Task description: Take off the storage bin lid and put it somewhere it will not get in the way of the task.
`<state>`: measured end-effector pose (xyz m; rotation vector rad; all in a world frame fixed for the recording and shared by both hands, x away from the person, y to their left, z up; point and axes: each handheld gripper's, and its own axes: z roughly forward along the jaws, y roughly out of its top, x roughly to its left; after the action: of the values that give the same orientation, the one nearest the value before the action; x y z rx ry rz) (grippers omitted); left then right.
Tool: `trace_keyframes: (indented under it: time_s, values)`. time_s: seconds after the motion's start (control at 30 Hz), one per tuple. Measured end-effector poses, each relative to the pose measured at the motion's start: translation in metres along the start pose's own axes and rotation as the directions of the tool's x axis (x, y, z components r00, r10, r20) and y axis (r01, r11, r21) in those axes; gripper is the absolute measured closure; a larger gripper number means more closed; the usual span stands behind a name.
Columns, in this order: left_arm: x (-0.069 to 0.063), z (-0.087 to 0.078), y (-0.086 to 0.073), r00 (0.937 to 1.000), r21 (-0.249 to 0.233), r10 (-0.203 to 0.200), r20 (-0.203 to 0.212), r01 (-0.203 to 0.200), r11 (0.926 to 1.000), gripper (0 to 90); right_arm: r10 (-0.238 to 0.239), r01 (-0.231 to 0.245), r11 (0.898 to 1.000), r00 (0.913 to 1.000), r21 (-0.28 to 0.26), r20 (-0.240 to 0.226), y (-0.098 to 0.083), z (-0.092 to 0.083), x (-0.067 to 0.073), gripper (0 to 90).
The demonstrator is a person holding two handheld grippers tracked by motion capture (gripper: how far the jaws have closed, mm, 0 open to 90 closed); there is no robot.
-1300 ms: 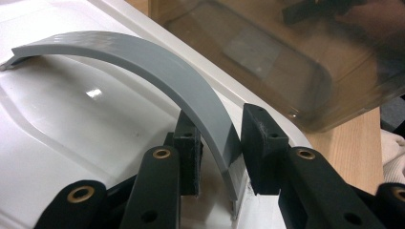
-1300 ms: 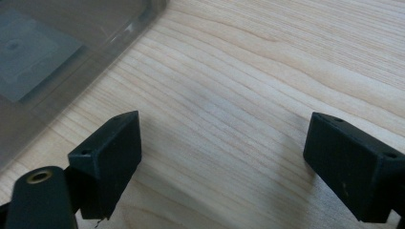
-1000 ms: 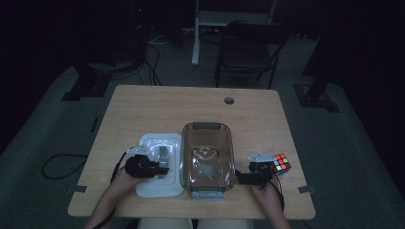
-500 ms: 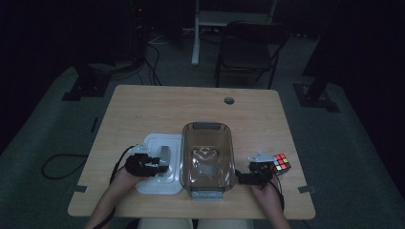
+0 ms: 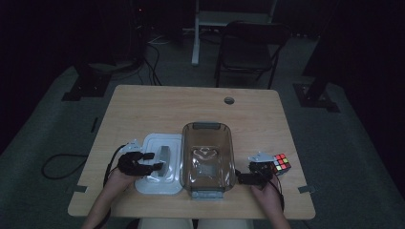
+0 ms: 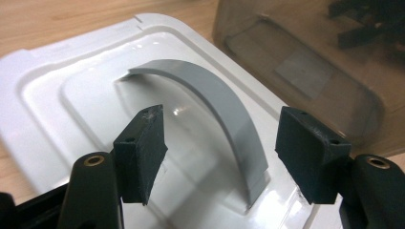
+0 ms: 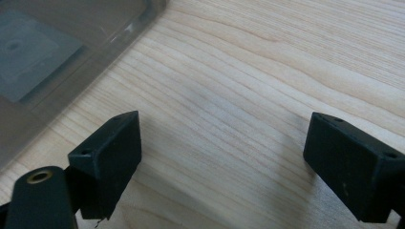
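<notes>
A white bin lid lies flat on the table, left of a clear brownish bin. Its curved grey handle stands between the jaws of my left gripper. Those jaws have just been opening and stand apart on either side of the handle, with the pads off it. My right gripper is open over bare wood by the bin's near right corner, nothing between its jaws. A colourful puzzle cube sits just right of that hand.
The wooden table has a cable hole near its far edge. A dark chair and stands sit on the floor beyond. The table's front edge runs close below both hands.
The left gripper's jaws have spread apart off the grey handle, and the lid rests on the table. The right hand, bin and cube have not moved.
</notes>
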<state>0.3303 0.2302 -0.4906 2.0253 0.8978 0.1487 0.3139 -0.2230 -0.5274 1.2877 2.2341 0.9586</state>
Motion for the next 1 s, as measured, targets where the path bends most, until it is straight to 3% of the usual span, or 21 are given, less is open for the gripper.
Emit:
trace_keyframes:
  time_s: [0.07,0.2,0.23,0.27,0.33,0.4,0.43,0.47,0.53,0.6,0.77,0.8,0.83,0.87,0.9,0.97,1.0]
  values:
    - [0.002,-0.003,-0.001,0.9999,-0.008,-0.010,-0.005,0.010,0.9999,28.8,0.000,0.000,1.000,1.0000,0.000,0.000,0.000,0.000,0.000,12.6]
    - [0.005,-0.008,-0.006,0.9991,-0.020,-0.025,-0.034,0.024,0.9995,24.2,0.000,0.000,1.000,1.0000,0.000,0.000,0.000,0.000,0.000,12.6]
    - [0.005,-0.010,-0.007,0.9972,-0.004,-0.026,-0.070,0.026,0.9996,19.9,0.000,0.000,1.000,1.0000,0.000,0.000,0.000,0.000,0.000,12.6]
    - [0.005,-0.010,-0.007,0.9972,-0.004,-0.026,-0.070,0.026,0.9996,17.8,0.000,0.000,1.000,1.0000,0.000,0.000,0.000,0.000,0.000,12.6]
    - [0.003,-0.012,-0.009,0.9913,0.005,-0.011,-0.131,0.012,0.9999,15.2,0.000,0.000,1.000,1.0000,0.000,0.000,0.000,0.000,0.000,12.6]
    - [0.005,-0.014,-0.011,0.9892,0.011,-0.031,-0.143,0.033,0.9994,6.1,0.000,0.000,1.000,1.0000,0.000,0.000,0.000,0.000,0.000,12.6]
    - [0.007,-0.018,-0.014,0.9851,0.005,-0.053,-0.163,0.054,0.9985,1.2,0.000,0.000,1.000,1.0000,0.000,0.000,0.000,0.000,0.000,12.6]
    - [0.007,-0.018,-0.014,0.9851,0.005,-0.053,-0.163,0.054,0.9985,0.8,0.000,0.000,1.000,1.0000,0.000,0.000,0.000,0.000,0.000,12.6]
    - [0.010,-0.024,-0.018,0.9773,0.006,-0.087,-0.193,0.089,0.9960,0.8,0.000,0.000,1.000,1.0000,0.000,0.000,0.000,0.000,0.000,12.6]
    - [0.014,-0.028,-0.021,0.9746,0.022,-0.094,-0.203,0.101,0.9946,0.8,0.000,0.000,1.000,1.0000,0.000,0.000,0.000,0.000,0.000,12.6]
    - [0.018,-0.038,-0.028,0.9536,0.024,-0.111,-0.280,0.123,0.9922,0.8,0.000,0.000,1.000,1.0000,0.000,0.000,0.000,0.000,0.000,12.6]
    - [0.018,-0.038,-0.028,0.9536,0.024,-0.111,-0.280,0.123,0.9922,0.8,0.000,0.000,1.000,1.0000,0.000,0.000,0.000,0.000,0.000,12.6]
    - [0.022,-0.042,-0.032,0.9386,0.004,-0.154,-0.309,0.163,0.9867,0.8,0.000,0.000,1.000,1.0000,0.000,0.000,0.000,0.000,0.000,12.6]
    - [0.024,-0.044,-0.035,0.9285,-0.015,-0.174,-0.328,0.179,0.9838,0.8,0.000,0.000,1.000,1.0000,0.000,0.000,0.000,0.000,0.000,12.6]
    - [0.025,-0.046,-0.038,0.9163,-0.027,-0.190,-0.352,0.193,0.9808,0.8,0.000,0.000,1.000,1.0000,0.000,0.000,0.000,0.000,0.000,12.6]
    - [0.028,-0.048,-0.041,0.8982,-0.032,-0.206,-0.388,0.210,0.9771,0.8,0.000,0.000,1.000,1.0000,0.000,0.000,0.000,0.000,0.000,12.6]
    - [0.029,-0.049,-0.044,0.8824,-0.035,-0.218,-0.417,0.224,0.9740,0.8,0.000,0.000,1.000,1.0000,0.000,0.001,0.000,0.000,0.000,12.6]
